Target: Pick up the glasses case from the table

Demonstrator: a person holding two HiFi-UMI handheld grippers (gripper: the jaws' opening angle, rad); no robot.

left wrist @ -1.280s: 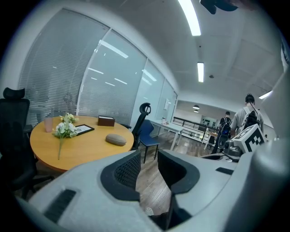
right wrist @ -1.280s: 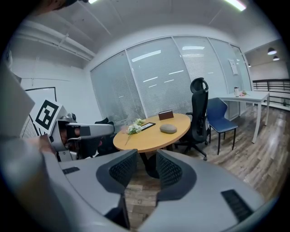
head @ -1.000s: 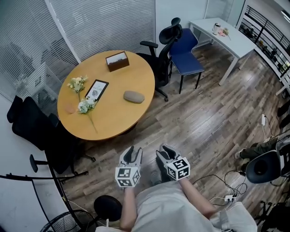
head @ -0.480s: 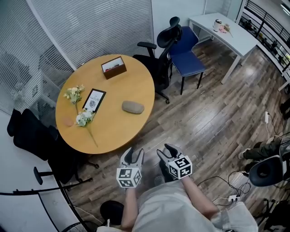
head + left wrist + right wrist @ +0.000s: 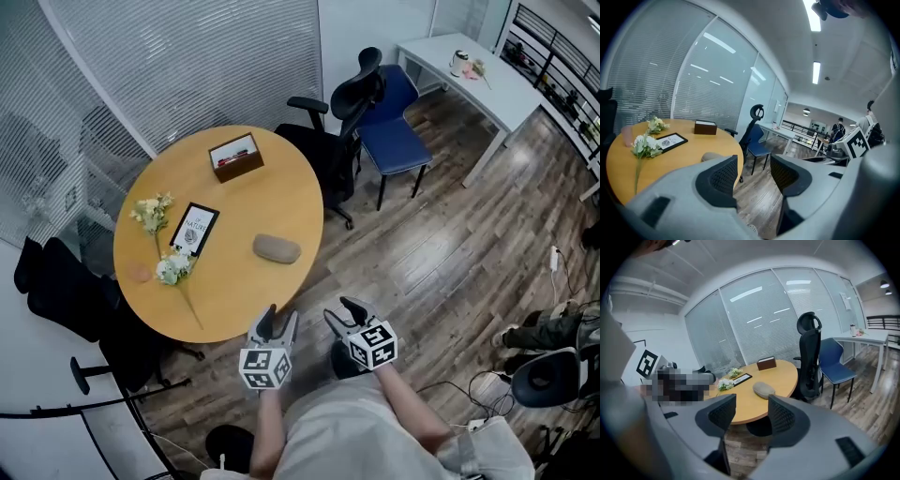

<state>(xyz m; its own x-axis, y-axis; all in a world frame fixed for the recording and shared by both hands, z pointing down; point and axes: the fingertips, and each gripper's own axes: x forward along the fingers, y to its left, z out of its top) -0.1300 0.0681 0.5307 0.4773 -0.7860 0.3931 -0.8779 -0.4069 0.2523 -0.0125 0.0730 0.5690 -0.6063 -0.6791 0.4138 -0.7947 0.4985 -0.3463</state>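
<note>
The glasses case (image 5: 277, 248) is a grey-brown oval pouch lying near the right edge of the round wooden table (image 5: 234, 305). It also shows in the right gripper view as the case (image 5: 763, 389), and its edge peeks past a jaw in the left gripper view (image 5: 710, 156). My left gripper (image 5: 279, 321) and right gripper (image 5: 341, 309) hover side by side over the floor, just short of the table's near edge. Both are open, their jaws have just been opening, and nothing is between them (image 5: 754, 171) (image 5: 752, 411).
On the table stand a brown box (image 5: 235, 156), a framed card (image 5: 194, 229) and white flowers (image 5: 159, 214). A black office chair (image 5: 349, 108) and a blue chair (image 5: 396, 141) stand right of the table, a white desk (image 5: 487, 75) beyond. Dark chairs (image 5: 66, 291) crowd the left.
The table has drawn nearer to both grippers in the head view. Both pairs of jaws stand wider apart than before.
</note>
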